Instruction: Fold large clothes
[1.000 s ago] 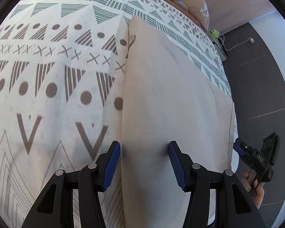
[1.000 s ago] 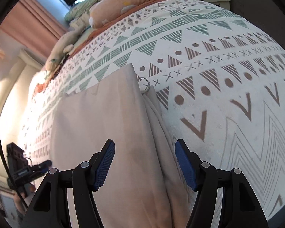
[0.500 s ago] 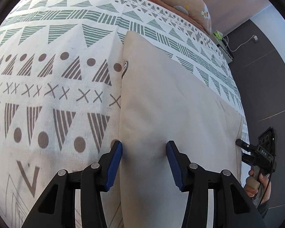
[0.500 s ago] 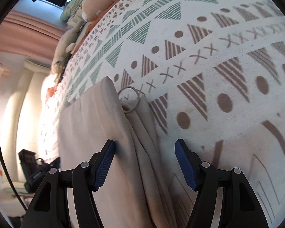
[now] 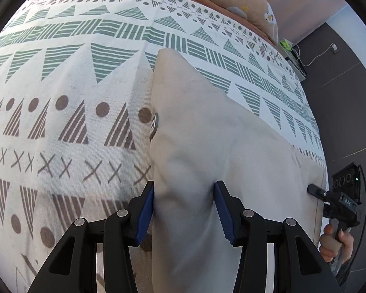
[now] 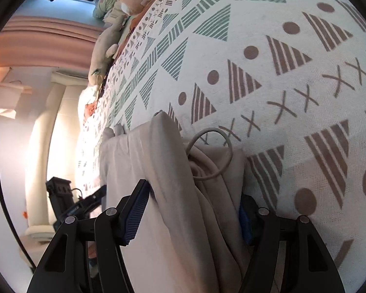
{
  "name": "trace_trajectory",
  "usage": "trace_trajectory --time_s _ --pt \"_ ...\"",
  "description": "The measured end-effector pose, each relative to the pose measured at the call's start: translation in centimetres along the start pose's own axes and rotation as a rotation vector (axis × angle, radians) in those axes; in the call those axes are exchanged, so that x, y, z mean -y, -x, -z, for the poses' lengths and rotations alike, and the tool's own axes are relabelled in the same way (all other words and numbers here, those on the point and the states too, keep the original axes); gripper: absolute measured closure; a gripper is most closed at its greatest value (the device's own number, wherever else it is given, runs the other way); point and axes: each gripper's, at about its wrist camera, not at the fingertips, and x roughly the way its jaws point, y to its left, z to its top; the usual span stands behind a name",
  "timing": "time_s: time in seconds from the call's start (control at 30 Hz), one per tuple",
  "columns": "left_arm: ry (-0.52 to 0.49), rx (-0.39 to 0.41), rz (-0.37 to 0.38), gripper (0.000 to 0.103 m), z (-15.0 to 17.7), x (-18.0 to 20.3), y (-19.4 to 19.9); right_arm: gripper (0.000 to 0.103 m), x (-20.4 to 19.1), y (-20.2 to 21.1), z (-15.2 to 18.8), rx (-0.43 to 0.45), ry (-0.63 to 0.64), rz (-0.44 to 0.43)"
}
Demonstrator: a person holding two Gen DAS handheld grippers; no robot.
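The beige garment (image 5: 207, 146) lies partly folded on the bed, on top of the patterned bedspread (image 5: 61, 85), with a metal eyelet (image 5: 155, 124) and a drawstring loop (image 6: 212, 156) showing at one folded edge. The fabric looks soft, light and limp; it will likely sag and shift between layers, so hold is best taken at the stacked edges, through all layers at once, clear of the cord. The left claw (image 5: 184, 210) points steeply down at the garment's edge; its jaws are closing, with a raised ridge of cloth between them, and the pads appear not yet pressed tight. The right claw (image 6: 195, 216) also points down at the bunched edge near the drawstring; its jaws are closing on several gathered layers, which fill the gap and hide the right pad. A hand (image 5: 334, 244) grips the right claw's handle beyond the garment's far edge.
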Motion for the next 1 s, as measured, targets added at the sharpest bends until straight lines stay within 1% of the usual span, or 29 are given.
trace_trajectory --time_s 0.03,0.07,0.13,0.2,0.23,0.4,0.47,0.63,0.8,1.0 --pt "0.001 -0.002 0.006 0.064 -0.2 0.1 0.0 0.072 -0.4 -0.1 0.2 0.002 0.000 0.009" --pt "0.002 -0.003 0.007 0.068 -0.4 0.3 0.2 0.075 -1.0 0.0 0.6 0.004 0.009 0.007" --pt "-0.007 0.008 -0.009 0.076 -0.4 0.7 0.7 0.081 -2.5 0.6 0.8 0.032 0.073 0.027" --pt "-0.018 0.025 -0.017 0.081 -0.2 1.0 1.4 0.083 -3.5 1.3 1.2 0.057 0.090 0.018" --pt "-0.019 0.039 -0.013 0.083 -0.1 1.2 1.9 0.084 -4.0 1.7 1.5 0.071 0.093 0.015" --pt "-0.050 0.117 0.005 0.087 0.5 2.3 5.5 0.085 -7.3 3.9 3.0 0.143 0.149 0.024" --pt "-0.065 0.151 0.011 0.089 0.9 2.9 7.3 0.085 -8.7 5.3 3.9 0.180 0.178 0.021" --pt "-0.069 0.236 0.033 0.098 1.9 3.7 12.2 0.086 -12.2 9.1 6.7 0.256 0.245 0.031" --pt "-0.099 0.314 0.042 0.100 3.6 4.9 17.0 0.086 -15.2 12.3 9.8 0.321 0.298 0.026" --pt "-0.093 0.418 0.093 0.100 6.0 5.2 23.2 0.086 -19.4 16.0 13.7 0.384 0.366 -0.003"
